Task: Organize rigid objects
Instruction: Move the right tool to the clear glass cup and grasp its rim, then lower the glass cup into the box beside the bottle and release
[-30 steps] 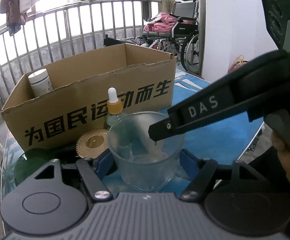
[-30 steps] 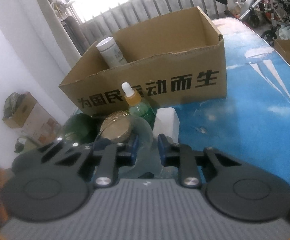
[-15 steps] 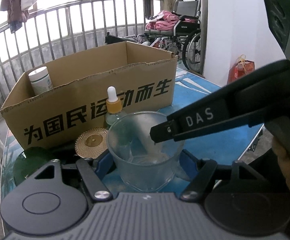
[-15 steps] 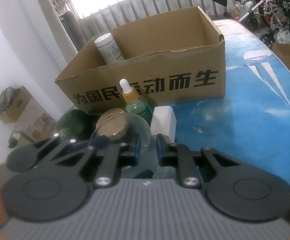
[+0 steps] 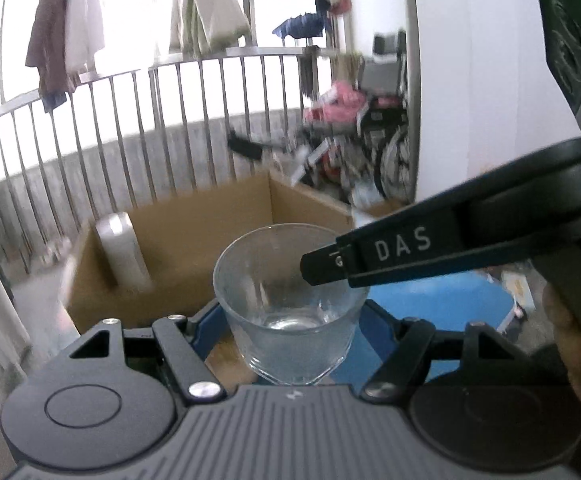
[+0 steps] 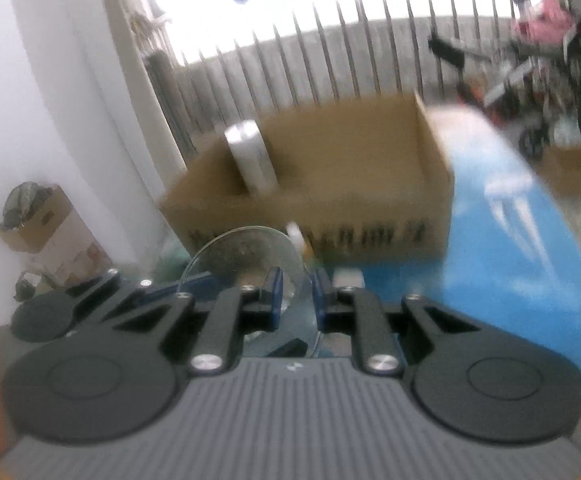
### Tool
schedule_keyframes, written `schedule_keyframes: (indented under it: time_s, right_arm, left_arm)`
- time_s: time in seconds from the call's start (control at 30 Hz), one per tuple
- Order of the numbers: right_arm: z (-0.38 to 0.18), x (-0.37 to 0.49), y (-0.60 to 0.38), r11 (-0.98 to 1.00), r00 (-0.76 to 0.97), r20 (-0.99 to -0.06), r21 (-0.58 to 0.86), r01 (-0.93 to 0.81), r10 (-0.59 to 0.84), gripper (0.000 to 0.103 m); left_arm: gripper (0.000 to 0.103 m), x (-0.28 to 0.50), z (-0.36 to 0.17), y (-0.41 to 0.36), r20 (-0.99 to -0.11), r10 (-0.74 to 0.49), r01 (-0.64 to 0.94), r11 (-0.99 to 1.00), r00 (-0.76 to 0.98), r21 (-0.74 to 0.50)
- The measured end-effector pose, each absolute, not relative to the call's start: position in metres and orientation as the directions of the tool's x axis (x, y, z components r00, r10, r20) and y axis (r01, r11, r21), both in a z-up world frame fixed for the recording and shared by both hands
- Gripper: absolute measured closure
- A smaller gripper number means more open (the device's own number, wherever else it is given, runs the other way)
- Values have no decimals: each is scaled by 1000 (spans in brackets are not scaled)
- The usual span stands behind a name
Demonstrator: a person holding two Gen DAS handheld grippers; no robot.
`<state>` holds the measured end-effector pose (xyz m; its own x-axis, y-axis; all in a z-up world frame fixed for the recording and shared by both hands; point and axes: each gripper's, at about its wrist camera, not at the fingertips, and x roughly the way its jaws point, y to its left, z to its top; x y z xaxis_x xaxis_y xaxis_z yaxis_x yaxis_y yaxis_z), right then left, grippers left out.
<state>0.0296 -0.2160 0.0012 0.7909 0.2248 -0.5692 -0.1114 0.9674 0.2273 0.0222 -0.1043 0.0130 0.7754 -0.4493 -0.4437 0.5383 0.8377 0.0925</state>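
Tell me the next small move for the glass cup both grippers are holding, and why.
Probably carry the glass cup forward over the cardboard box. The left gripper clamps its body and the right gripper pinches its rim, and the cup is raised in front of the open box, beside the white bottle inside.

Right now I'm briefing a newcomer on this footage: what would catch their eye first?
The clear glass cup, gripped across its body by the left gripper while the right gripper pinches its rim. Behind it an open cardboard box stands on the blue table, with a white bottle in its left corner.
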Motion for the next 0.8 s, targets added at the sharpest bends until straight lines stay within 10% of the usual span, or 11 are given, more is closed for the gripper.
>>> schedule_keyframes:
  time_s: [0.3, 0.8]
  right_arm:
    - [91, 76, -195, 961, 851, -446, 144, -238, 278, 88]
    - [18, 291, -159, 908, 540, -730, 325, -265, 419, 87]
  left_arm:
    - [29, 78, 87, -88, -348, -381, 456, 875, 857, 162]
    - [29, 241, 18, -51, -703, -267, 402, 915, 659, 29]
